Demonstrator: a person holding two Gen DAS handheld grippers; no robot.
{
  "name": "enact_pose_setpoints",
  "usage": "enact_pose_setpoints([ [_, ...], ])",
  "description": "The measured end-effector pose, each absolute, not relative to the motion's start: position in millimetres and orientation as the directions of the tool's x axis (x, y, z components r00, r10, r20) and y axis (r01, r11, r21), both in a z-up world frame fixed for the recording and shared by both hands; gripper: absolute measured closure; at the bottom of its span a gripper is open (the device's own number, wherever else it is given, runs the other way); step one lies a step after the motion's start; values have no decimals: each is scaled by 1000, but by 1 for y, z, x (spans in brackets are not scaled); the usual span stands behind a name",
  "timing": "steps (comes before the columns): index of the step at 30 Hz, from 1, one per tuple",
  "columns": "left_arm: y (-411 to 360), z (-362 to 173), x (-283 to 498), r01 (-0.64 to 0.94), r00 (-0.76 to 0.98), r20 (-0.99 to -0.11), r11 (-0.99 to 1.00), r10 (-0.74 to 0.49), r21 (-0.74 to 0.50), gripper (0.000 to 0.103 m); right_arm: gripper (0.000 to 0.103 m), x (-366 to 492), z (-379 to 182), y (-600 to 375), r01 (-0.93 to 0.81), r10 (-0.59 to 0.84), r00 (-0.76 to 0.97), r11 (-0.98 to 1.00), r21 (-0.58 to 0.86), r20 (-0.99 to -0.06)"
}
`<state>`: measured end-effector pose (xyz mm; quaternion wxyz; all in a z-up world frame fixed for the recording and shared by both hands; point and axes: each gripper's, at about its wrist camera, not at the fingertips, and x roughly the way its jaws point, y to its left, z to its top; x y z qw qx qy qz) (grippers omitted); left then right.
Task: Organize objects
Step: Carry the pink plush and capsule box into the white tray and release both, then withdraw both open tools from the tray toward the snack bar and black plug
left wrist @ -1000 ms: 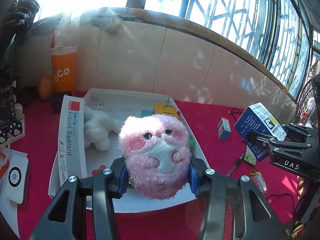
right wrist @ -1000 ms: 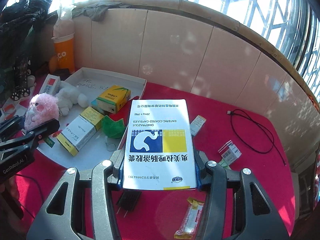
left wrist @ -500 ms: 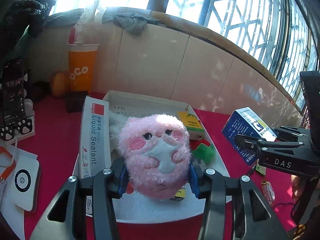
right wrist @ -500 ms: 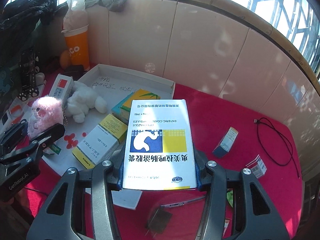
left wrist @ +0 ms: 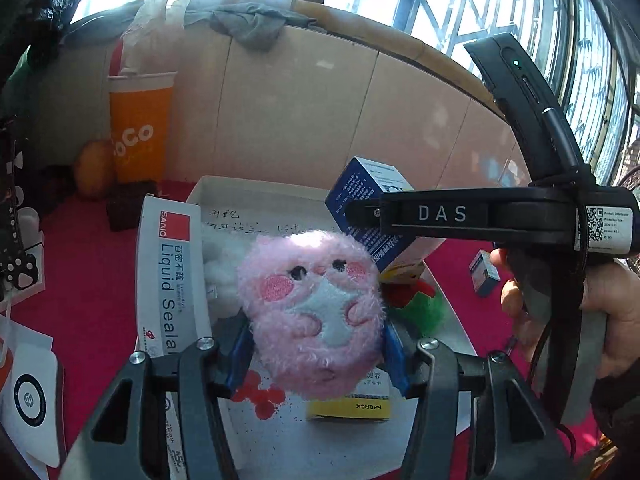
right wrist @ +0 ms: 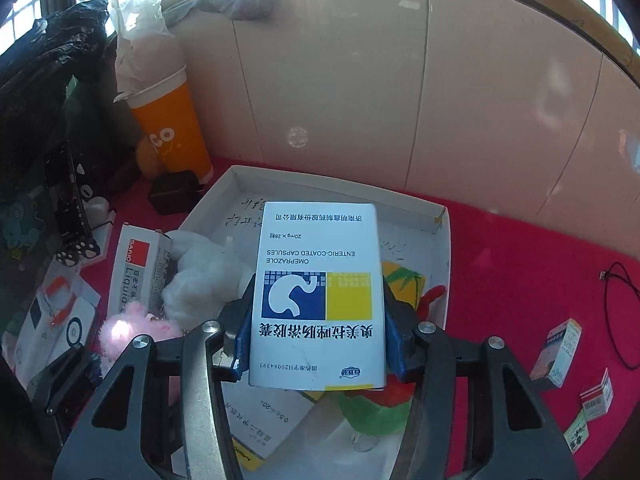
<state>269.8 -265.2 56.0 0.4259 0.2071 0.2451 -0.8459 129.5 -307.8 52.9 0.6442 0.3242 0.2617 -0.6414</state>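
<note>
Red cloth covers my table [right wrist: 520, 264], where a shallow white cardboard tray [right wrist: 442, 240] holds boxes and toys. My right gripper [right wrist: 318, 350], jaws just widening, brackets the blue-and-yellow white capsule box [right wrist: 318, 292] over it. My left gripper [left wrist: 316, 354], also loosening, flanks the fluffy pink plush toy [left wrist: 314, 312] above the tray's near left.

Both grippers are black with silver screws and blue pads [left wrist: 394, 354]; the right gripper [left wrist: 362, 213] reads "DAS" beside a QR label.
</note>
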Motion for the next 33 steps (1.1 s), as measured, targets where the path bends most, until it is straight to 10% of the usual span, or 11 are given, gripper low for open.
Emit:
enact_pose_setpoints([
  [2, -265, 56, 273, 827, -548, -549, -506, -631, -244, 3, 16, 131, 53, -309, 995, -665, 22, -55, 79, -747],
  [3, -264, 56, 276, 829, -548, -538, -500, -640, -250, 0, 14, 130, 53, -307, 995, -674, 17, -62, 80, -739],
  [21, -220, 87, 274, 829, -553, -474, -512, -685, -227, 0, 14, 80, 97, -152, 966, -793, 54, -113, 233, -607],
  [33, -186, 94, 243, 785, -598, -485, -588, -638, -195, 0, 14, -56, 81, -27, 821, -752, -241, -495, 285, -613],
])
